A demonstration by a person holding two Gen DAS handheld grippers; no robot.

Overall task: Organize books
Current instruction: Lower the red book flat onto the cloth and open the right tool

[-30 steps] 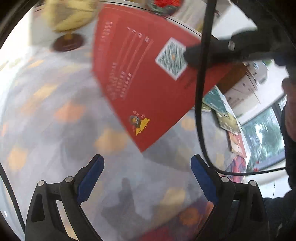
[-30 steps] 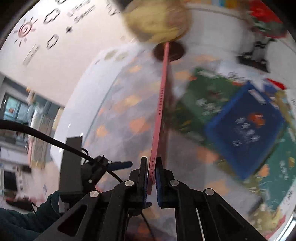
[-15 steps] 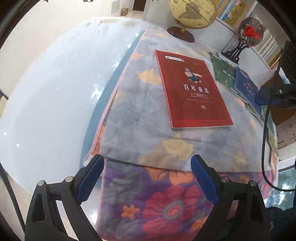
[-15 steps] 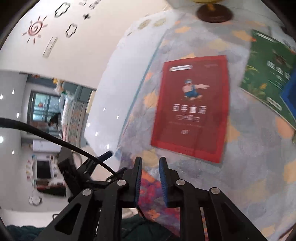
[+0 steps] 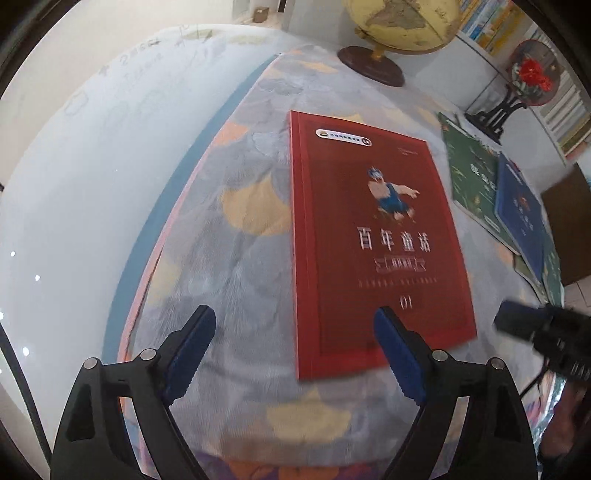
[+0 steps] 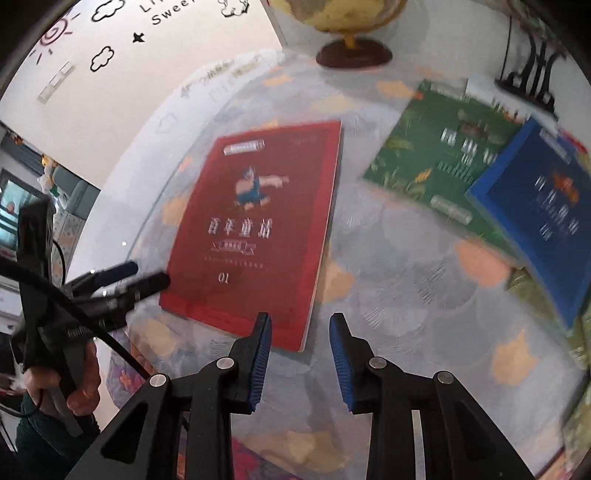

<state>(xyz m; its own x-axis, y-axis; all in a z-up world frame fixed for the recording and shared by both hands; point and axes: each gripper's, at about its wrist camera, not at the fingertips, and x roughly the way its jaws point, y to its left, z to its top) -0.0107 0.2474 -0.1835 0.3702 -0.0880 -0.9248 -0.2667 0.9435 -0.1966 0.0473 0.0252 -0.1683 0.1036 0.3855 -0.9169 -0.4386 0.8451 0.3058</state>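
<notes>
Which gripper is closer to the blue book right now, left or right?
Right. The right gripper hovers open over the cloth between the red book and the blue book. The left gripper sits open at the red book's far, near-left corner.

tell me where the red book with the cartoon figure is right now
The red book lies flat, cover up, on the grey leaf-patterned cloth, in front of the globe and left of the green book.
</notes>
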